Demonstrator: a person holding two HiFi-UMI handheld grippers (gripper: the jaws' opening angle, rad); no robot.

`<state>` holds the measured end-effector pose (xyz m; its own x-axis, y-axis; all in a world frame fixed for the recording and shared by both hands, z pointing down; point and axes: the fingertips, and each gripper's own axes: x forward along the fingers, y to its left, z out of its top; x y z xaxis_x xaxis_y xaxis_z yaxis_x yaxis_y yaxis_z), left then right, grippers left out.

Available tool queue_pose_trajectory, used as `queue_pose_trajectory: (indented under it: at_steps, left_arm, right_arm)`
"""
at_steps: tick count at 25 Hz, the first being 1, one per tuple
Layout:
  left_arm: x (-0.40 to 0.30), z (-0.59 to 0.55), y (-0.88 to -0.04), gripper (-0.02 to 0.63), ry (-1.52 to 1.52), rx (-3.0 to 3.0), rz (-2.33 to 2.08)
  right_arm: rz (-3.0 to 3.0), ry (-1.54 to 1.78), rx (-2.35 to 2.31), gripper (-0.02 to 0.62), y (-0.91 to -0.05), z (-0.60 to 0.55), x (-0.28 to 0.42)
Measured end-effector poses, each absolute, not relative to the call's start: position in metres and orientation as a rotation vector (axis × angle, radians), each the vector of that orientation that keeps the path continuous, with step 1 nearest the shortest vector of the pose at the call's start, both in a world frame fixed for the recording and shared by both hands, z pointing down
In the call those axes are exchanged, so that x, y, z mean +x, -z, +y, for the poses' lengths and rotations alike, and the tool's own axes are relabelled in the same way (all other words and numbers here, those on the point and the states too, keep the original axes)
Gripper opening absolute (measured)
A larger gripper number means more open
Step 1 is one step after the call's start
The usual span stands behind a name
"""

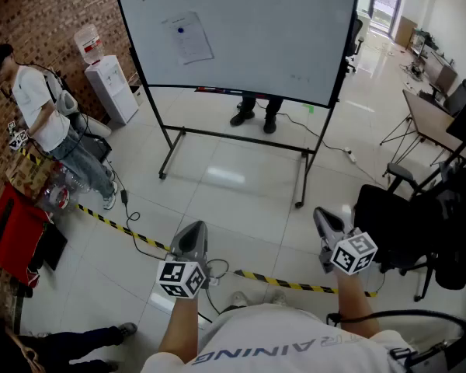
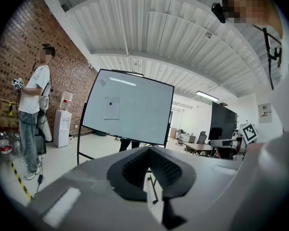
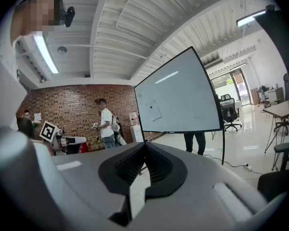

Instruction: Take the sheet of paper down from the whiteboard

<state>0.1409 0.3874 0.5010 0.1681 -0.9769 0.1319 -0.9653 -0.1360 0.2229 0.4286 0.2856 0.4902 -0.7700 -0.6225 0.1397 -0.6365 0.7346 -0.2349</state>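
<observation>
Hanging on whiteboard, paper is far from closed left gripper and right gripper.

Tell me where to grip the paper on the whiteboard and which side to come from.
Grip the paper at its lower right corner, coming from below, in front of the whiteboard. It lies flat on the board, slightly tilted, with what looks like a blue magnet pinning it near the top, so the bottom is likely the loosest part to pinch.
</observation>
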Motion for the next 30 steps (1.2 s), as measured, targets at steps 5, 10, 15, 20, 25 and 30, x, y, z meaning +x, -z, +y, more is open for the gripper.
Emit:
queue_pose_trajectory:
  at_steps: [5, 10, 15, 20, 25, 30]
  left_arm:
    - [0.105, 0.397, -0.506, 0.002, 0.086, 2.162, -1.894]
    - [0.064, 0.403, -0.508, 0.002, 0.1, 2.136, -1.928]
    - [0.023, 0.401, -0.515, 0.002, 0.123, 2.076, -1.971]
    - [0.002, 0.39, -0.519, 0.002, 0.133, 2.05, -1.991]
    - [-0.022, 0.347, -0.523, 0.002, 0.125, 2.018, -2.024]
    - [-0.039, 0.265, -0.519, 0.002, 0.121, 1.996, -2.067]
  right_arm:
    - [-2.878, -0.413, 1.01, 0.008, -0.492, 0.288, 0.39]
    - [-2.896, -0.396, 0.944, 0.008, -0.489, 0.283, 0.341]
    - [-2.893, -0.4, 0.861, 0.008, -0.496, 0.28, 0.296]
    - [-2.899, -0.401, 0.834, 0.008, -0.498, 0.254, 0.269]
    - [-2.933, -0.402, 0.759, 0.008, -0.5, 0.201, 0.231]
    - [-2.945, -0.417, 0.707, 0.008, -0.506, 0.117, 0.21]
